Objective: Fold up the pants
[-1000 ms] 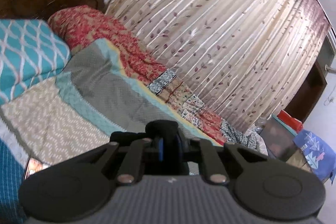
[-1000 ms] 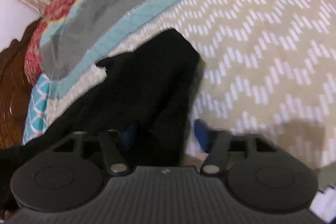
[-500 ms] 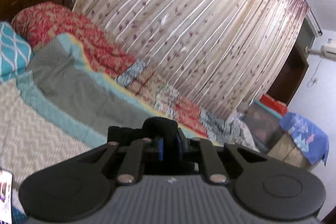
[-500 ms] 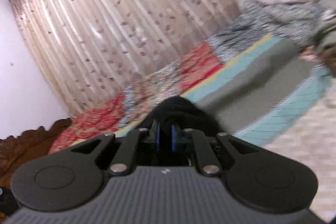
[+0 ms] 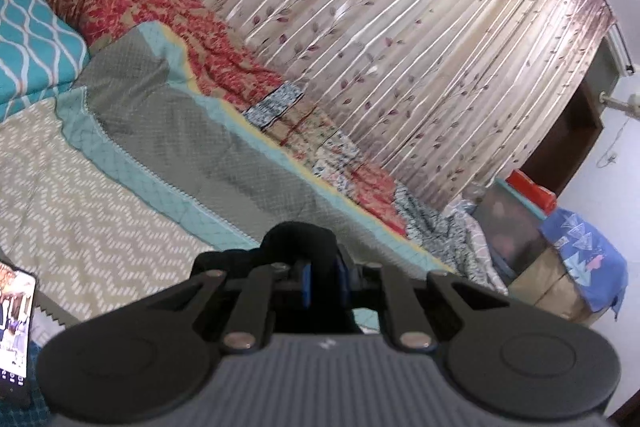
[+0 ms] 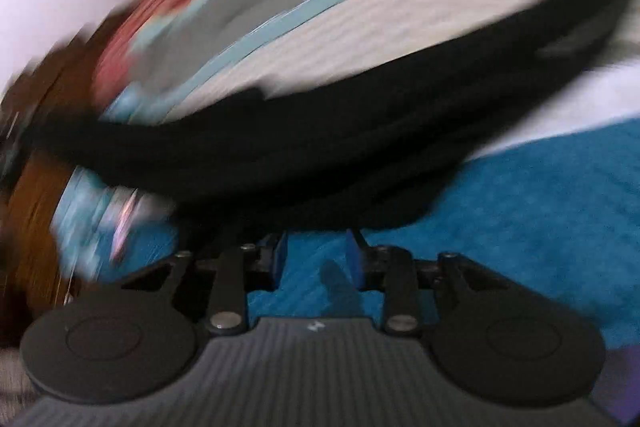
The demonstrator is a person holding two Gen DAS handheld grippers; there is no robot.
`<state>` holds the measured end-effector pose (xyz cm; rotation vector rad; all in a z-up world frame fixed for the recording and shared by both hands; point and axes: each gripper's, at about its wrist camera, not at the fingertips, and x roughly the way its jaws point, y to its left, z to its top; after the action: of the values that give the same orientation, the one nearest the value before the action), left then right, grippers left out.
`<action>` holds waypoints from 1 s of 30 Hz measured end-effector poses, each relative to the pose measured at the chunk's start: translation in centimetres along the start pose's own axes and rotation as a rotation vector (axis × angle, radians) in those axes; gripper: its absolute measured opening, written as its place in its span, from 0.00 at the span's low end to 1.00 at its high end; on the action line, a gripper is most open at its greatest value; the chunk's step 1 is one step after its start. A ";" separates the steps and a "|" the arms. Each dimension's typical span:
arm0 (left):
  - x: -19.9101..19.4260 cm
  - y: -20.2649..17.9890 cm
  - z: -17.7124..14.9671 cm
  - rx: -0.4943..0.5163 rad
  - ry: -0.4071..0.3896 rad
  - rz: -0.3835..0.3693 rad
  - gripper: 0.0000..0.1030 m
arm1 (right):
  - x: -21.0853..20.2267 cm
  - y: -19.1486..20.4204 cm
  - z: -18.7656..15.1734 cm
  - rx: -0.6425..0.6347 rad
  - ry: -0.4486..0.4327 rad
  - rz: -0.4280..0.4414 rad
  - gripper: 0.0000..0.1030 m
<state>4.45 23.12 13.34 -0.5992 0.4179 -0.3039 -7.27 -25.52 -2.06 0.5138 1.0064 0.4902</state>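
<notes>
Stretching crosswise just ahead of the opening, empty right gripper (image 6: 318,259), the black pants (image 6: 320,155) lie along the bed (image 6: 520,211), one end pinched in the closed left gripper (image 5: 322,281).

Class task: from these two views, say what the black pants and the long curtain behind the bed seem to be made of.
Black pants: probably a soft, matte knit or cotton; they drape limply and show no shine. Curtain: likely a satin-like synthetic; its pleats catch glossy highlights, with a printed leaf pattern.
</notes>
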 end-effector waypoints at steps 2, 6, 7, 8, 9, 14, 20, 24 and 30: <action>-0.5 -0.5 0.5 0.010 -0.017 -0.011 0.11 | 2.8 2.1 0.7 -0.043 0.041 0.019 0.45; -1.8 -1.9 1.7 0.023 -0.048 -0.049 0.11 | 8.3 3.5 1.6 0.039 0.104 0.068 0.51; -2.2 -2.2 2.1 0.029 -0.060 -0.061 0.11 | 9.7 3.9 1.6 0.034 0.113 0.034 0.40; -2.7 -2.6 2.4 0.038 -0.073 -0.072 0.11 | 9.8 4.5 1.0 -0.014 0.104 -0.017 0.09; -3.3 -3.1 2.7 0.052 -0.093 -0.085 0.11 | 10.4 5.4 1.4 -0.072 0.088 -0.068 0.08; -5.9 -5.1 3.3 0.091 -0.172 -0.152 0.11 | 9.0 8.6 7.2 -0.401 -0.352 -0.418 0.08; -4.7 -3.9 0.7 0.081 -0.158 -0.166 0.12 | 4.3 7.9 13.7 -0.410 -0.909 -0.836 0.24; 0.4 -0.2 -2.5 -0.024 0.017 -0.093 0.11 | 5.0 4.4 12.6 -0.415 -0.579 -0.784 0.72; 3.6 4.4 -6.8 -0.175 0.188 -0.019 0.11 | 1.2 0.3 5.1 -0.359 -0.206 -0.524 0.68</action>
<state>5.17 21.95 4.56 -0.7493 0.6248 -0.3451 -2.27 -25.47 -0.37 -0.0294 0.7905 0.1361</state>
